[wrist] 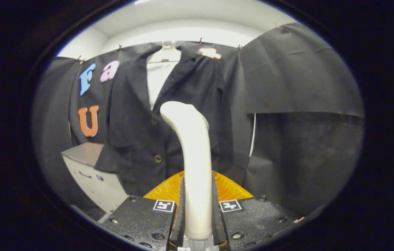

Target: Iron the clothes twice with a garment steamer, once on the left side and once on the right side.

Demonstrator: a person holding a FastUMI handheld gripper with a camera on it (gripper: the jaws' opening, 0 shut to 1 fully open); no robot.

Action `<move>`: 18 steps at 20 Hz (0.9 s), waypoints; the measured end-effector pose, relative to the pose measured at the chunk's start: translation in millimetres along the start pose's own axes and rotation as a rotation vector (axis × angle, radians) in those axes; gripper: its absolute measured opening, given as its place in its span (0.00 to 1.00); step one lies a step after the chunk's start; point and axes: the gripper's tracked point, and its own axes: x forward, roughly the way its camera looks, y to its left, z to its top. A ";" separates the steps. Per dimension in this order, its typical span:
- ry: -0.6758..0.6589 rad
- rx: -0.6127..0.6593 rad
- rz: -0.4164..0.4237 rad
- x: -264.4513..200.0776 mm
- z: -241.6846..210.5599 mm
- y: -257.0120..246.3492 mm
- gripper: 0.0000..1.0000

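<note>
A white garment steamer (192, 146) stands upright between my fingers, its bent head pointing toward the jacket. My gripper (197, 209) is shut on the steamer's handle, both fingers pressing its sides. Beyond the steamer hangs a dark jacket (141, 132) on a white mannequin torso (160, 69), with buttons down its front. The steamer head sits in front of the jacket's middle, near the opening, and I cannot tell whether it touches the cloth. An orange part (169, 190) shows behind the handle, just above my fingers.
A grey-topped white cabinet (85, 164) stands to the left of the jacket's lower hem. Black cloth (301, 104) walls the booth behind and to the right. A white cord (252, 136) hangs just right of the jacket.
</note>
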 end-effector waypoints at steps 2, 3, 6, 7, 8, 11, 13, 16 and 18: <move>-0.062 0.019 -0.018 8.2 37.0 -10.4 0.34; -0.091 0.018 -0.024 12.8 54.3 -12.3 0.34; -0.166 -0.006 -0.041 21.0 90.4 -25.4 0.34; -0.176 -0.002 -0.037 24.7 100.5 -26.0 0.34; -0.182 0.003 -0.032 28.8 110.2 -26.2 0.34; -0.233 -0.002 -0.034 43.4 145.1 -27.9 0.34; -0.276 -0.015 -0.030 51.1 166.6 -28.8 0.34; -0.297 -0.027 -0.032 70.4 189.9 -26.5 0.34; -0.297 -0.040 -0.028 83.2 200.8 -20.2 0.34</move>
